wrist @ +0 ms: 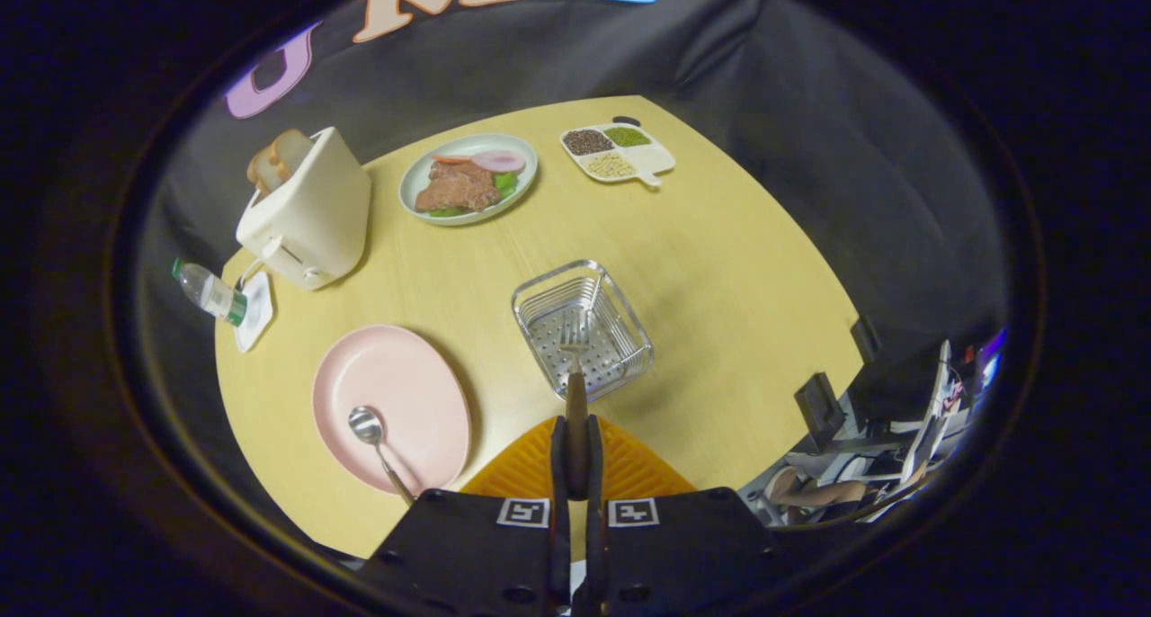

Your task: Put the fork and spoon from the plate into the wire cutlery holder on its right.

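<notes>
My gripper [576, 442] is shut on the fork [574, 365], pinching its dark handle between both fingers. The fork points forward, its tines hanging over the wire cutlery holder [620, 316], which stands just ahead of the fingers on the yellow table. Left of the holder lies the pink plate [409, 392]. A spoon [374, 437] rests on the plate's near part, bowl up toward the plate's middle, handle running back toward my left finger.
A white toaster [310, 212] with bread slices stands at the far left, a water bottle [209, 293] beside it. Farther back are a plate of food [468, 178] and a divided dish of grains [619, 152]. An orange mat [620, 473] lies under my fingers.
</notes>
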`<state>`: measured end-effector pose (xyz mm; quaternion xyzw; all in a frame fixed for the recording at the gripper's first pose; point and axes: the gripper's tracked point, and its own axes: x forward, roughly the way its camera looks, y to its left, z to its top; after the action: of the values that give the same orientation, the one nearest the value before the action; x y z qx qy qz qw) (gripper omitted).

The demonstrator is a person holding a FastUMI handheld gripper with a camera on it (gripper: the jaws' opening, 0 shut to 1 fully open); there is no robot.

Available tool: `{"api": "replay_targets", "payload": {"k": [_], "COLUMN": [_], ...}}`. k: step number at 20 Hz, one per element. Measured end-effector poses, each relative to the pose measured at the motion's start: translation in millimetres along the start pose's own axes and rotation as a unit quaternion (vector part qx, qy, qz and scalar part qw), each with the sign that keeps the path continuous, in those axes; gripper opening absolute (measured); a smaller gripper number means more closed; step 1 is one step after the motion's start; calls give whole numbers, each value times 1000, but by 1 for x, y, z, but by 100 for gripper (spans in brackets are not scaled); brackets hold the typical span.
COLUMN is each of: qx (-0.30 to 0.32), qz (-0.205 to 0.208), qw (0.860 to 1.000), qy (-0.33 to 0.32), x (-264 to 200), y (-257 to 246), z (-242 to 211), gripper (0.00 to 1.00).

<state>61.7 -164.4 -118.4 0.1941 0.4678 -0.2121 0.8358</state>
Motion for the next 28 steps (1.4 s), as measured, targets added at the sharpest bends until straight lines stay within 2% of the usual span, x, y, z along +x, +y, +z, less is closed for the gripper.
{"api": "replay_targets", "payload": {"k": [6,12,20,28], "qx": [-2,-4,-57,-138], "qz": [-3,5,2,34], "qw": [1000,998,996,984], "qy": [-15,-55,-72,-108], "x": [-2,-22,-46,-67], "y": [-11,-15,0,56], "z": [5,8,-11,-39], "gripper": [17,99,99,99]}}
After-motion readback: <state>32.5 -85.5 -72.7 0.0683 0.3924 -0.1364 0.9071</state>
